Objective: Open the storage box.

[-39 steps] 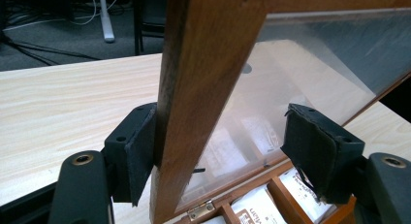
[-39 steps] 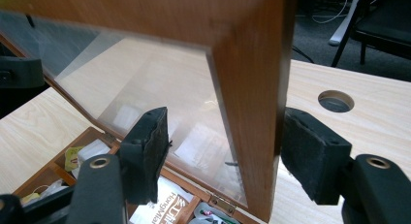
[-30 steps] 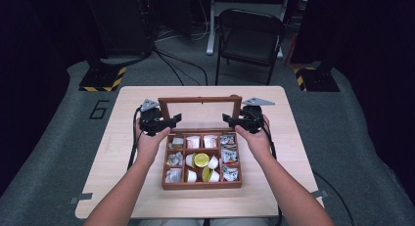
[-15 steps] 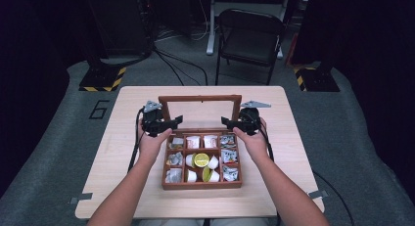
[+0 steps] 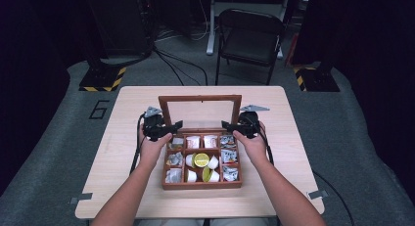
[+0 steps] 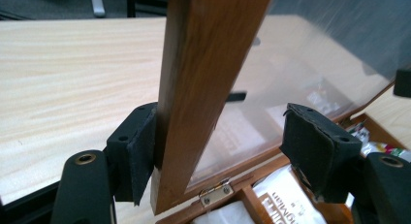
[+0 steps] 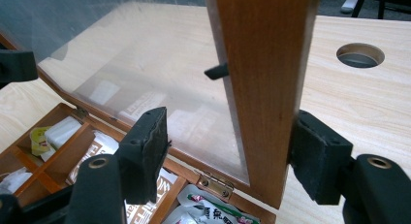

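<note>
Both hands lowered, two grippers (image 5: 177, 124) (image 5: 226, 124), one lid (image 5: 199, 98)

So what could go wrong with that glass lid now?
The lid stands open on small hinges. In each gripper view only the outer pad touches its side rail, so it could slip and drop shut on the packets and pods. The left gripper and right gripper pushing unevenly might strain the hinges.
</note>
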The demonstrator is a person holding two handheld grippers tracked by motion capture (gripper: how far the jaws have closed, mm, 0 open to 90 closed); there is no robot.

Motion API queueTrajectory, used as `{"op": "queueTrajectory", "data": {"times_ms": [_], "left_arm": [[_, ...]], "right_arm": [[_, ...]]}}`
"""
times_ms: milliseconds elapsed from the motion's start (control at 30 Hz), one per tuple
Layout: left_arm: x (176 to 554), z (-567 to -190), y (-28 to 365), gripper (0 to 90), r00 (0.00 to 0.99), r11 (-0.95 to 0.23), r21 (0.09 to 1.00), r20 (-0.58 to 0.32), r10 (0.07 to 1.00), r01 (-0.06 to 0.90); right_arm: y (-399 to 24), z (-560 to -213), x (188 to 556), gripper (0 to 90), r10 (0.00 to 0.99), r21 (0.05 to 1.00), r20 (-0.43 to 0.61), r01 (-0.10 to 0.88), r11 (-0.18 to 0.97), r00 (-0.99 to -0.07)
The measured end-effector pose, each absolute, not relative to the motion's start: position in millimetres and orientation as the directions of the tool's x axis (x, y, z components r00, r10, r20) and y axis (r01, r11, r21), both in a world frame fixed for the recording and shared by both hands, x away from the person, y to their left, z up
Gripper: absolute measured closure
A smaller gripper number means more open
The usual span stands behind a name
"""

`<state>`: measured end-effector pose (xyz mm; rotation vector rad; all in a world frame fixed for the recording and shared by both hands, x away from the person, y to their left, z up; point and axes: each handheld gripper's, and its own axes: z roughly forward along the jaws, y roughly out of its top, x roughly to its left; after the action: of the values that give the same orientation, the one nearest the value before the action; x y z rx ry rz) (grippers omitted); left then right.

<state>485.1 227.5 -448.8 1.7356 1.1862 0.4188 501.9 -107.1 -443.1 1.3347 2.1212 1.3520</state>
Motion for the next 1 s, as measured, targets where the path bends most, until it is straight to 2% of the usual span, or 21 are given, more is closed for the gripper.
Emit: {"op": "queueTrajectory", "data": {"times_ms": [267,533,767,1000], "left_arm": [[487,-454,227,30.3,0.470,-0.074,0.845,-0.220,0.855,0.530],[489,-466,232,30.0,0.474,-0.030,0.833,-0.284,0.834,0.552],[490,-470,228,30.6,0.473,-0.054,0.839,-0.251,0.845,0.542],[492,-472,229,30.8,0.474,-0.043,0.840,-0.263,0.841,0.541]], "right_arm": [[-107,-446,502,35.0,0.824,0.839,0.208,0.529,0.127,-0.527],[-108,-456,504,34.4,0.815,0.822,0.240,0.557,0.118,-0.527],[-109,-462,505,36.3,0.818,0.825,0.228,0.551,0.126,-0.528],[-110,-463,506,38.9,0.822,0.823,0.234,0.556,0.117,-0.519]]}}
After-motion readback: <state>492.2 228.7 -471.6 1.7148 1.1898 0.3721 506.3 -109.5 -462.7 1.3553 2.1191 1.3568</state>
